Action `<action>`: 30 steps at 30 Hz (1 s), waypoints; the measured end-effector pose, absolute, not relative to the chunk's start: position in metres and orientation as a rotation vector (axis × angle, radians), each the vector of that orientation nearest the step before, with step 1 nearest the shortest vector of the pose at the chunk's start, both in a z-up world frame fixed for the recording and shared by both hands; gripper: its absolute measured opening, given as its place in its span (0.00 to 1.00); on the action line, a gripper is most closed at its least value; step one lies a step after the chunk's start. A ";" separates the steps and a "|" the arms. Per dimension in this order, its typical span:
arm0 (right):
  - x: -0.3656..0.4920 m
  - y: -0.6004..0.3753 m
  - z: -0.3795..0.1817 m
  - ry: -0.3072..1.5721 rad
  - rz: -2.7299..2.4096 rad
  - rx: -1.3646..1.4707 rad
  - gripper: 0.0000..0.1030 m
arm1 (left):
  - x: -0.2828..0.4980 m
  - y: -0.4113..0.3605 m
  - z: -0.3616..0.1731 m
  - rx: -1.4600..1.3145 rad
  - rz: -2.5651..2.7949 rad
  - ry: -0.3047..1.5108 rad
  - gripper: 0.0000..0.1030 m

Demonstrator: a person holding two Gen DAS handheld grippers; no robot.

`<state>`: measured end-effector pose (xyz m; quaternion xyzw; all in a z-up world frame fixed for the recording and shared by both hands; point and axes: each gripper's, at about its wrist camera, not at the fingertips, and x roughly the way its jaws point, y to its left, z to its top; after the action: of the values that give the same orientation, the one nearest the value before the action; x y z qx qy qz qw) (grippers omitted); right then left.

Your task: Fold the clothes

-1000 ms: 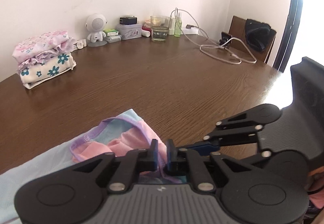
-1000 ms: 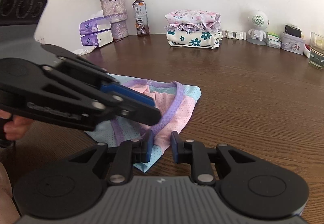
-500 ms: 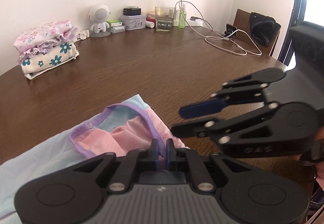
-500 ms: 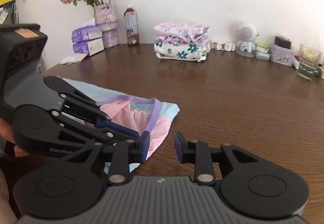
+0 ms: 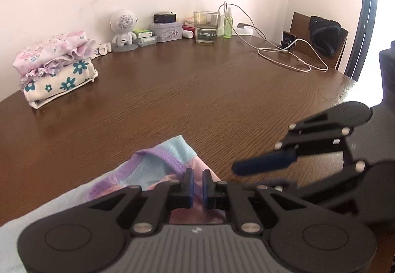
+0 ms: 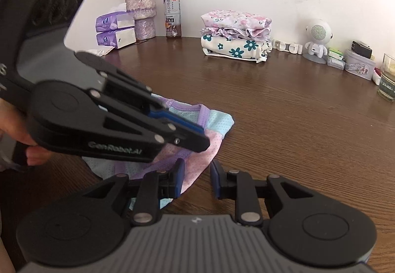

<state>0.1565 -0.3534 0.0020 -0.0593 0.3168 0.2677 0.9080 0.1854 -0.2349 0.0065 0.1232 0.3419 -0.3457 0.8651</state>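
Note:
A pastel garment (image 5: 170, 161) in pink, light blue and purple trim lies at the near edge of the brown table (image 5: 197, 90). My left gripper (image 5: 197, 185) is shut on a pinch of its pink cloth. In the right wrist view the garment (image 6: 207, 129) lies partly folded, with the left gripper (image 6: 195, 139) pressed on it from the left. My right gripper (image 6: 197, 178) is open and empty, its left finger over the garment's near hem. It also shows in the left wrist view (image 5: 249, 169), at the right.
A stack of folded floral clothes (image 5: 56, 68) (image 6: 237, 35) sits at the back. Along the wall stand a white robot speaker (image 5: 123, 26), small boxes, a glass (image 5: 206, 27), a white cable (image 5: 291, 55), a vase of flowers (image 6: 140, 11), tissue packs and a bottle (image 6: 172, 17).
My right gripper has opened wider and drawn back toward the garment's near hem. My left gripper keeps its pinch on the pink cloth and has shifted slightly.

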 end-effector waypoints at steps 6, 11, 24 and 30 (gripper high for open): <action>0.168 -0.364 0.011 0.630 0.503 -0.079 0.16 | 0.185 -0.230 0.005 0.245 -0.723 0.721 0.06; 0.184 -0.353 0.005 0.657 0.516 -0.120 0.08 | 0.186 -0.226 0.008 0.235 -0.724 0.720 0.06; 0.183 -0.350 0.009 0.643 0.534 -0.182 0.07 | 0.202 -0.238 0.012 0.333 -0.770 0.714 0.06; 0.194 -0.351 0.021 0.624 0.545 -0.236 0.07 | 0.203 -0.235 0.010 0.332 -0.781 0.722 0.08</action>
<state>0.1940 -0.3513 0.0207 -0.1143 0.3023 0.2640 0.9088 0.2034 -0.2353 0.0097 0.1576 0.3427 -0.3706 0.8487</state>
